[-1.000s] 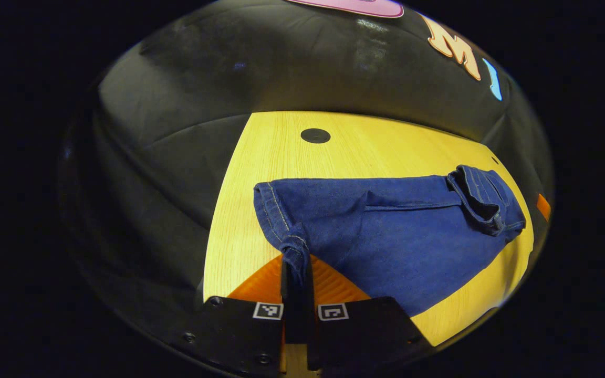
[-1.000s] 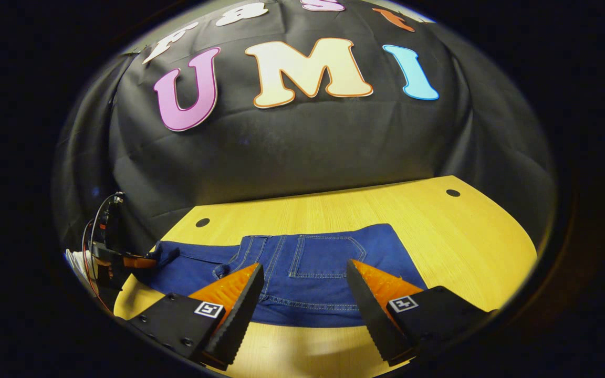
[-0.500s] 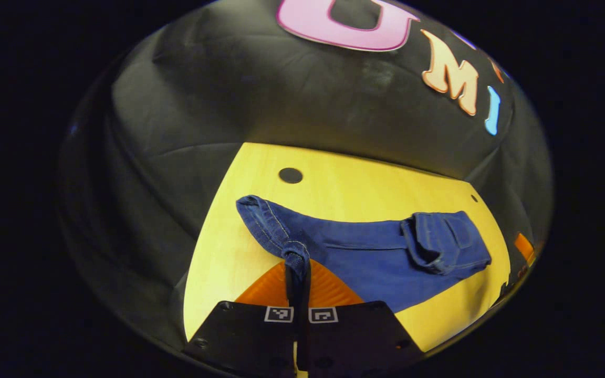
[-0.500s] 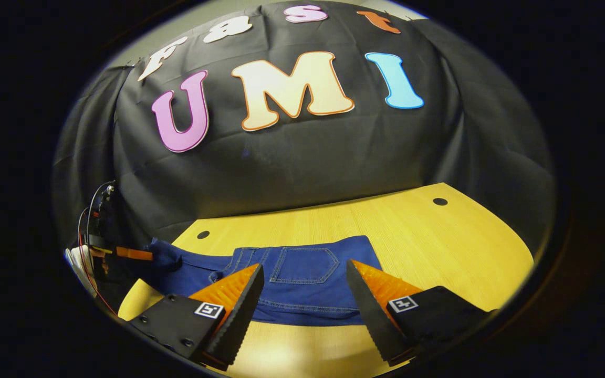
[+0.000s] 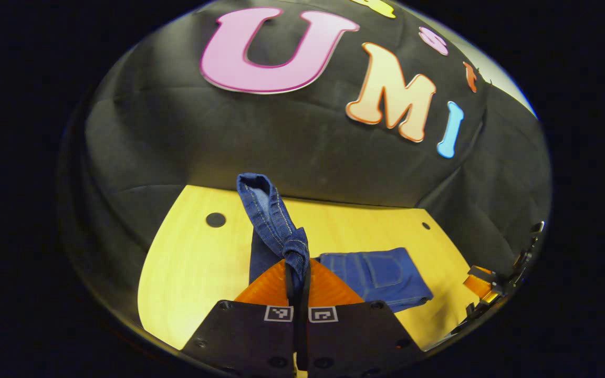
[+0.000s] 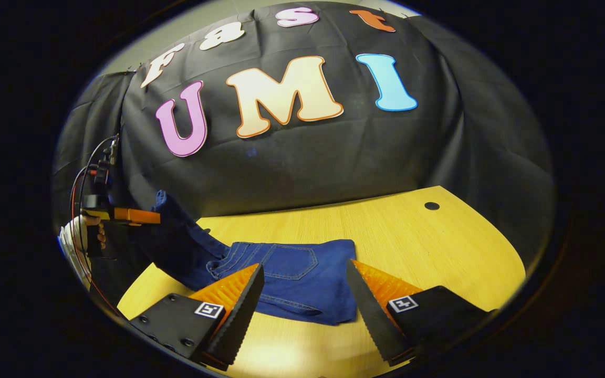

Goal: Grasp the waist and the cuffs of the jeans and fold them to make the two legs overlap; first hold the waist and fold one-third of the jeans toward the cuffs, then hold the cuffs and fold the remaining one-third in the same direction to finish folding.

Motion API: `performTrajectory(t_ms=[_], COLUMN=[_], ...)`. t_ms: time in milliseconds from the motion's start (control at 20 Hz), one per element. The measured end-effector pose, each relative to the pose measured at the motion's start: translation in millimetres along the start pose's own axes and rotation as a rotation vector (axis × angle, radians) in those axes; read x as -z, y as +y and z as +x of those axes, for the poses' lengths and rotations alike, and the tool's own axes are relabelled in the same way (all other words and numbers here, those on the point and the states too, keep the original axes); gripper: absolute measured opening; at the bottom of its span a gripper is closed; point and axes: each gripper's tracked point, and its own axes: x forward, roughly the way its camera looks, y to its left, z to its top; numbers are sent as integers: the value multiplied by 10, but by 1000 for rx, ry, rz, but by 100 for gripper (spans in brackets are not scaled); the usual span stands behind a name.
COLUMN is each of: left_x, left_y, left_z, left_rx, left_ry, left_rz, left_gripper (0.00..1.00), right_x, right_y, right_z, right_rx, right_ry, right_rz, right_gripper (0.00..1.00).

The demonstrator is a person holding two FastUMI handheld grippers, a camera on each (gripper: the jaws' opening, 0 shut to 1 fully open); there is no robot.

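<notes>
Jeans: the cuff end is now well up off the surface, where a second ago it only just cleared the wood. The left tool has risen and swung, so the leg hangs from it in a steep drape instead of lying stretched out. I read this as the last fold starting: the cuffs get carried over toward the folded waist section.

Left tool is clenched on the cuffs, with denim bunched between its two fingers and the hem sticking up just beyond the tips. In the right gripper view the same tool sits off to the far left, held by a hand, with dark fabric trailing down from it to the pile.

Right tool is released, fingers spread wide, hovering low just in front of the waist section and not touching it. It has barely moved.

Dark blue denim with lighter stitching. The waist section lies flat, back pocket up, just ahead of the right tool's tips and roughly between them. The near edge looks slightly rumpled. The lifted leg is narrow and twisted near the grip.
</notes>
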Motion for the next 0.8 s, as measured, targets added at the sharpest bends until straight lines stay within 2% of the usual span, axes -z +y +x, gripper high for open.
performTrajectory(t_ms=[200, 400, 600, 800], left_x=[-93, 23, 248, 625], left_y=[-707, -1315, -1756, -2015], left_z=[125, 412, 687, 996], left_rx=[79, 136, 170, 172], left_ry=[-30, -5, 6, 49], left_rz=[13, 46, 84, 60], left_gripper=[0, 0, 0, 0], right_x=[-48, -101, -87, -43], right_y=[-227, -485, -738, -960], right_z=[-89, -210, -367, -504], right_rx=[-13, -8, 6, 20], right_ry=[-1, -13, -9, 2], right_rz=[-10, -24, -66, -95], right_gripper=[98, 98, 98, 98])
